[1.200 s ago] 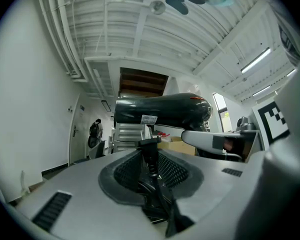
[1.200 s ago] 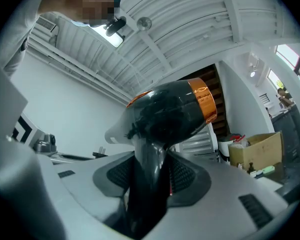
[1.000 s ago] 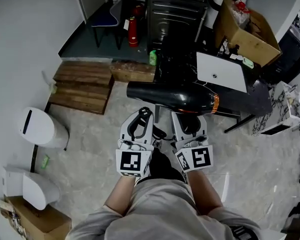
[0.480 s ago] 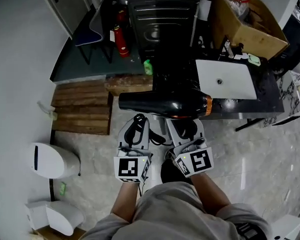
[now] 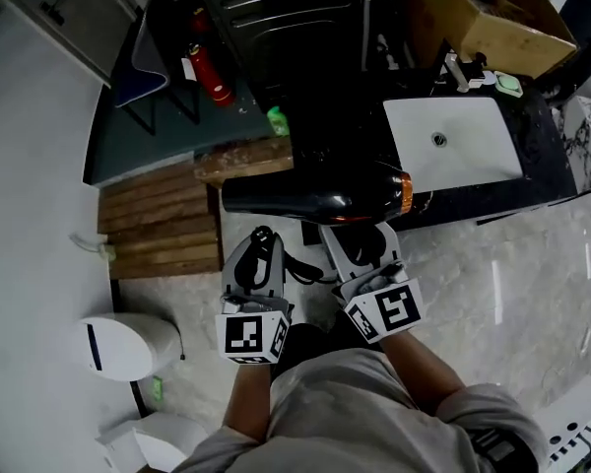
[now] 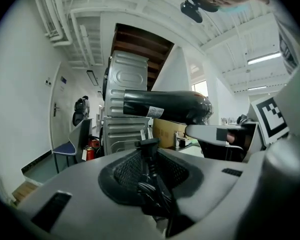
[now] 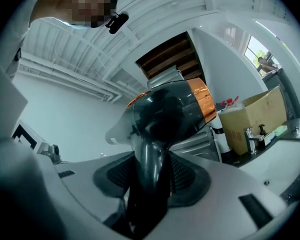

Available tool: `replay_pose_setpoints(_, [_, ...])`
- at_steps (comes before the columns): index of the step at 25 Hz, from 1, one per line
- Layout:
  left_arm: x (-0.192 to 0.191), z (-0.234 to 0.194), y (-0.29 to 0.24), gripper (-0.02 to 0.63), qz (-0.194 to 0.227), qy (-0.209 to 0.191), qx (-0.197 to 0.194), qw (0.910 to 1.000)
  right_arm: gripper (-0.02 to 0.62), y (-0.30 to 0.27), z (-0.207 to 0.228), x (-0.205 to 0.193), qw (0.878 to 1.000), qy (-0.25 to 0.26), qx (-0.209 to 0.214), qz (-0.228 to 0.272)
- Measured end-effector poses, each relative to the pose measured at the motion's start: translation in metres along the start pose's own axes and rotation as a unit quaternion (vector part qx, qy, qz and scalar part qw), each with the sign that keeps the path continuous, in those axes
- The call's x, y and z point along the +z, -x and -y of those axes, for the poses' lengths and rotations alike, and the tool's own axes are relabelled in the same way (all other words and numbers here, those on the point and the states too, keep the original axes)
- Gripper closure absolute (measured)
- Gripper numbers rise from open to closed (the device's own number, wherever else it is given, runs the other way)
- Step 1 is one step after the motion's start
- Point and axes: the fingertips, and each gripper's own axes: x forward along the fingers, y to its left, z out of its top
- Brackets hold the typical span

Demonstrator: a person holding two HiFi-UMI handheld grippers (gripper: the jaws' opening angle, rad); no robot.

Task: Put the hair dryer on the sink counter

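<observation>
**mk_tinker:** so where was the hair dryer (image 5: 315, 193) at that point? On the sink counter (image 5: 544, 136) yet?

**dryrun88:** nope, not set down. It was up in the air, lying sideways across the head view. Black barrel, with the orange ring end pointing right. That orange end overlapped the counter's front left part, just beside the white basin (image 5: 453, 146). The other end reached left, toward the wooden pallet (image 5: 163, 227) on the floor.

**mk_tinker:** which gripper had it?

**dryrun88:** the right gripper (image 5: 360, 246). Its own view showed the jaws clamped on the dryer's glossy black handle (image 7: 149, 179). The mesh pads were tight on both sides and the barrel sat right above them. The left gripper (image 5: 259, 254) wasn't empty either. Its jaws were closed on the black cord (image 6: 152, 189), with the plug (image 6: 147, 145) sticking up between the pads. In the head view a loop of cord showed between the two grippers.

**mk_tinker:** anything else around?

**dryrun88:** a faucet (image 5: 460, 67) behind the basin and a cardboard box (image 5: 492, 18) past that. Off to the left were a red fire extinguisher (image 5: 205, 72) and a blue chair (image 5: 143, 62), both well apart from the dryer.
</observation>
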Motion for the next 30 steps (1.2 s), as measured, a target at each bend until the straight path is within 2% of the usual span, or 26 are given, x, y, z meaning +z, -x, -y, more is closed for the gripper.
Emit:
replay_pose_setpoints(4, [-0.004, -0.026, -0.022, 0.511, -0.009, 0.0, -0.038, 0.9992, 0.41, -0.027, -0.002, -0.009, 0.999, -0.003, -0.042, -0.012])
replay_pose_setpoints(7, [-0.002, -0.043, -0.042, 0.51, -0.012, -0.005, -0.085, 0.9963, 0.41, -0.046, -0.001, -0.01, 0.996, 0.004, -0.09, -0.01])
replay_pose_setpoints(10, [0.0, -0.056, -0.057, 0.509, -0.012, -0.013, -0.145, 0.9893, 0.41, -0.055, -0.002, -0.016, 0.988, -0.007, -0.156, -0.006])
replay_pose_setpoints(13, [-0.006, -0.071, -0.071, 0.511, -0.038, -0.014, -0.196, 0.9798, 0.41, -0.057, -0.008, -0.027, 0.975, -0.036, -0.22, 0.003])
replay_pose_setpoints(17, [-0.015, -0.074, -0.078, 0.511, -0.063, -0.03, -0.276, 0.9585, 0.41, -0.041, -0.017, -0.045, 0.948, -0.071, -0.311, 0.021])
replay_pose_setpoints(22, [-0.044, -0.04, -0.085, 0.511, -0.1, -0.019, -0.358, 0.9282, 0.41, 0.0, 0.001, -0.074, 0.896, -0.116, -0.428, -0.007])
replay_pose_setpoints(25, [-0.059, -0.007, -0.093, 0.511, -0.118, -0.032, -0.396, 0.91, 0.41, 0.026, 0.02, -0.094, 0.869, -0.153, -0.47, -0.008])
replay_pose_setpoints(30, [-0.081, 0.032, -0.105, 0.511, -0.152, -0.084, -0.449, 0.8763, 0.41, 0.049, 0.048, -0.116, 0.838, -0.201, -0.507, -0.002])
